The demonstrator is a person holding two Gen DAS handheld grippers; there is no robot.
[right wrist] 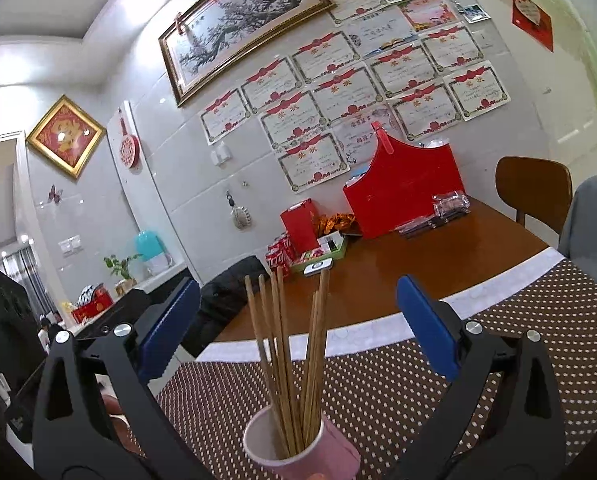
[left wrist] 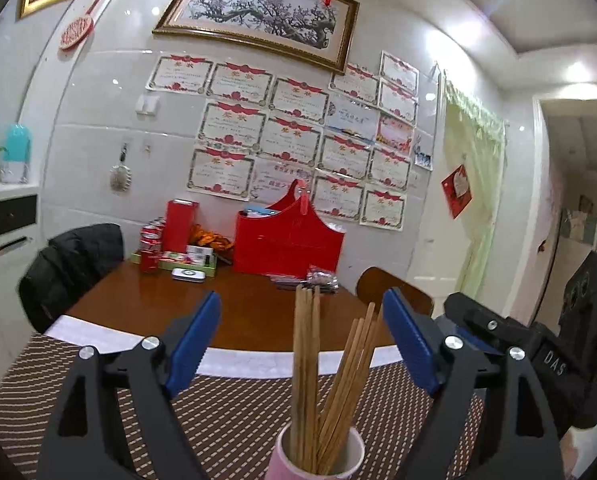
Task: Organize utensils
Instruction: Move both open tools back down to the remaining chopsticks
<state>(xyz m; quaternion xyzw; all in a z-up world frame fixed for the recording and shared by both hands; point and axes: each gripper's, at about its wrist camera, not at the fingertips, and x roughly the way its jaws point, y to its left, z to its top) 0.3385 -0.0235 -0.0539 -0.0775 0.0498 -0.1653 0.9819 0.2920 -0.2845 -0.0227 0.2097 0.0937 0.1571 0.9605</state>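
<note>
Jaws of the left gripper (left wrist: pixel 301 336) are standing wide apart, gripping nothing; jaws of the right gripper (right wrist: pixel 298 320) are likewise gaping, empty; wooden chopsticks (left wrist: pixel 306 364) are rising between both pairs, touching neither pad; they are standing bunched in one pink cup (right wrist: pixel 298 452), some upright, some leaning; exact count unclear, roughly eight; the cup is sitting on a brown dotted mat (right wrist: pixel 498 344); the mat is covering the near end of a wooden table (left wrist: pixel 234 312); one red box (left wrist: pixel 288 236) is standing far back against a white tiled wall (left wrist: pixel 82 148); two chairs are flanking the table.
</note>
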